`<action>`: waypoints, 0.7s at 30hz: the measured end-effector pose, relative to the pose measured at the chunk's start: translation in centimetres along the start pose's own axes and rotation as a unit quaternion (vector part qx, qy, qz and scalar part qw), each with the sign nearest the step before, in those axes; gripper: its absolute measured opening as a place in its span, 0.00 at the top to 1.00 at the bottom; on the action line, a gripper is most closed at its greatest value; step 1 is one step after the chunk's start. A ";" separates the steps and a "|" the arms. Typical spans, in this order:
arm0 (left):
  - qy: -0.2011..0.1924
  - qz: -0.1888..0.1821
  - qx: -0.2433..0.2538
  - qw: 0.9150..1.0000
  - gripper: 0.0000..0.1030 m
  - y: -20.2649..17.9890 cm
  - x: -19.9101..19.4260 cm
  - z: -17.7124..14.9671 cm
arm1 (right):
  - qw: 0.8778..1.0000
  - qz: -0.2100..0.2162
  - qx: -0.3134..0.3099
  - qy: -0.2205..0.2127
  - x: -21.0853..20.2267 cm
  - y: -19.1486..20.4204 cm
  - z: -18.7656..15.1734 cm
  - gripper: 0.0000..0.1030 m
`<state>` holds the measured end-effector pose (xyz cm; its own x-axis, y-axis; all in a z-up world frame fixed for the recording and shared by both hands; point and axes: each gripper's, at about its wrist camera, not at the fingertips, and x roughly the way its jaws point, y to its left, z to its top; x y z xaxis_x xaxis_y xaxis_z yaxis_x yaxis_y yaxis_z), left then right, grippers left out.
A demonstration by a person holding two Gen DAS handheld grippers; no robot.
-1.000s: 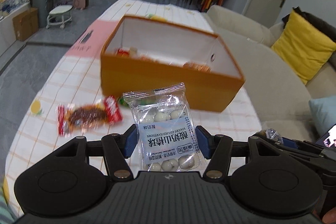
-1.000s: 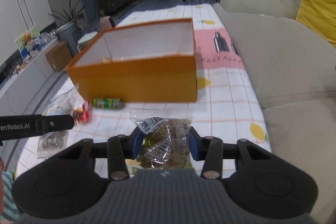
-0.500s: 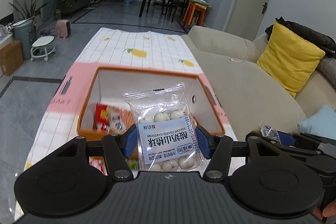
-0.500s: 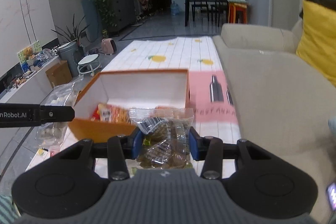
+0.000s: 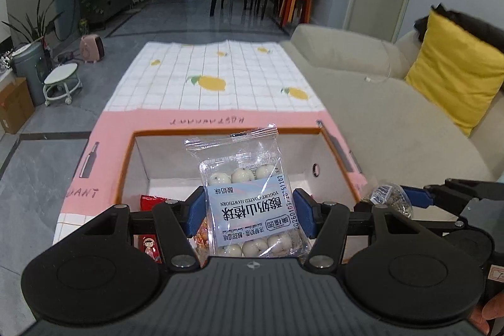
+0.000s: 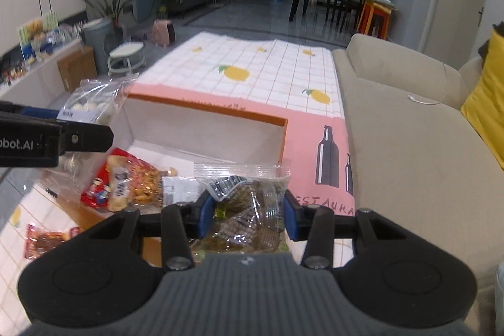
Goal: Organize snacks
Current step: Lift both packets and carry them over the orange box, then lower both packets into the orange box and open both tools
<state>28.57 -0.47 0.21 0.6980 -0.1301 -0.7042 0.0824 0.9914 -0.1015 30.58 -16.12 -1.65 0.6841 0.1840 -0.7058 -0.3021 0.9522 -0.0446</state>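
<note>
Hawthorn packet upright, lengthwise away

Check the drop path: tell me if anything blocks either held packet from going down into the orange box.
Nothing visible does. The hawthorn packet and the clear packet are both over the open, lidless box; the snacks already inside lie low on its floor.

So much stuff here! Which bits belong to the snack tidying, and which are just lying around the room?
Part of the job:
orange box
yogurt hawthorn ball packet in left gripper
clear snack bag in right gripper
red snack packet in box

Just around:
yellow cushion
sofa
small stool
</note>
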 end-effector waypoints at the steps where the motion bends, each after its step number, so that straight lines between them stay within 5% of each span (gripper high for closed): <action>1: 0.009 0.001 0.004 1.000 0.36 0.0 0.6 -0.1 | 1.000 -0.001 -0.003 0.006 0.8 0.0 0.2 0.59; 11: 0.094 -0.004 0.001 0.996 0.36 1.3 7.2 -0.2 | 0.997 0.001 -0.073 0.030 6.6 0.8 1.1 0.59; 21: 0.130 0.000 -0.034 0.991 0.35 3.7 10.7 -0.3 | 0.991 0.040 -0.116 0.054 9.9 2.3 2.8 0.59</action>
<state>36.13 1.76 -7.85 0.4896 -0.1380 -0.8610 0.0282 0.9894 -0.1426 38.50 -11.39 -6.74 0.5810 0.2183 -0.7841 -0.5061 0.8513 -0.1380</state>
